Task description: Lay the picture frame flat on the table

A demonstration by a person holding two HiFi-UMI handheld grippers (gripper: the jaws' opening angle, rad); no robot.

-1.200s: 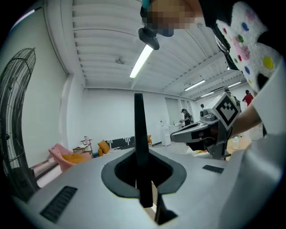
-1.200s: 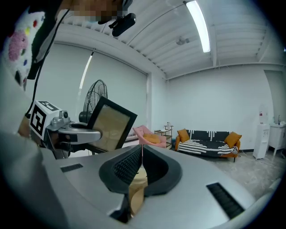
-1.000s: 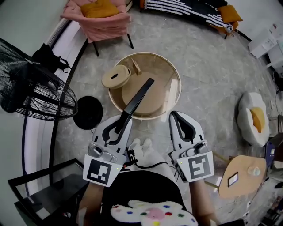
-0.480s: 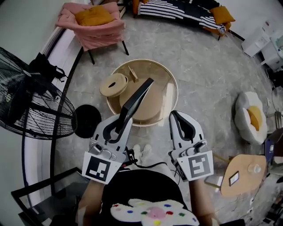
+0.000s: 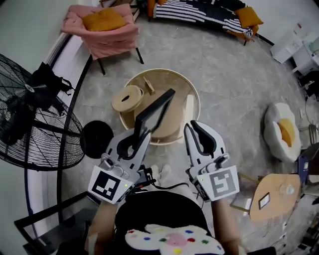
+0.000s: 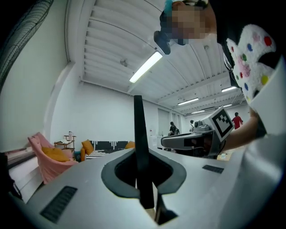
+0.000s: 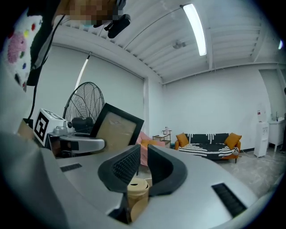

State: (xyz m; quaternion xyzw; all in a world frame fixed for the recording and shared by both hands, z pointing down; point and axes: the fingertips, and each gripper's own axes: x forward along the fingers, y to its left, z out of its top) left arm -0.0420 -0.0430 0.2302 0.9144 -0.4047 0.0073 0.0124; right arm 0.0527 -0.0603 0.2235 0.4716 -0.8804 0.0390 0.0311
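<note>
Table (image 5: 195, 94): round, pale wood, on grey floor (image 5: 234, 69)
Room: pink chair (image 5: 102, 31), striped sofa (image 5: 199, 10), fan (image 5: 35, 124)
Left gripper (image 5: 138, 133): clamped on picture frame (image 5: 155, 110)
Right gripper (image 5: 193, 127): closed, empty

Floor (image 5: 234, 79): grey, marbled.
Seating: pink armchair (image 5: 99, 35) w/ orange cushion; blk/wht striped sofa (image 5: 194, 11).
Left: big black fan (image 5: 35, 124).
Walls (image 7: 214, 103): white.
Light: ceiling tube (image 7: 195, 29).

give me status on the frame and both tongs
Left tongs clamped on picture frame, held on edge over the round table. Right tongs shut, empty. Round wooden pot at table's left.
</note>
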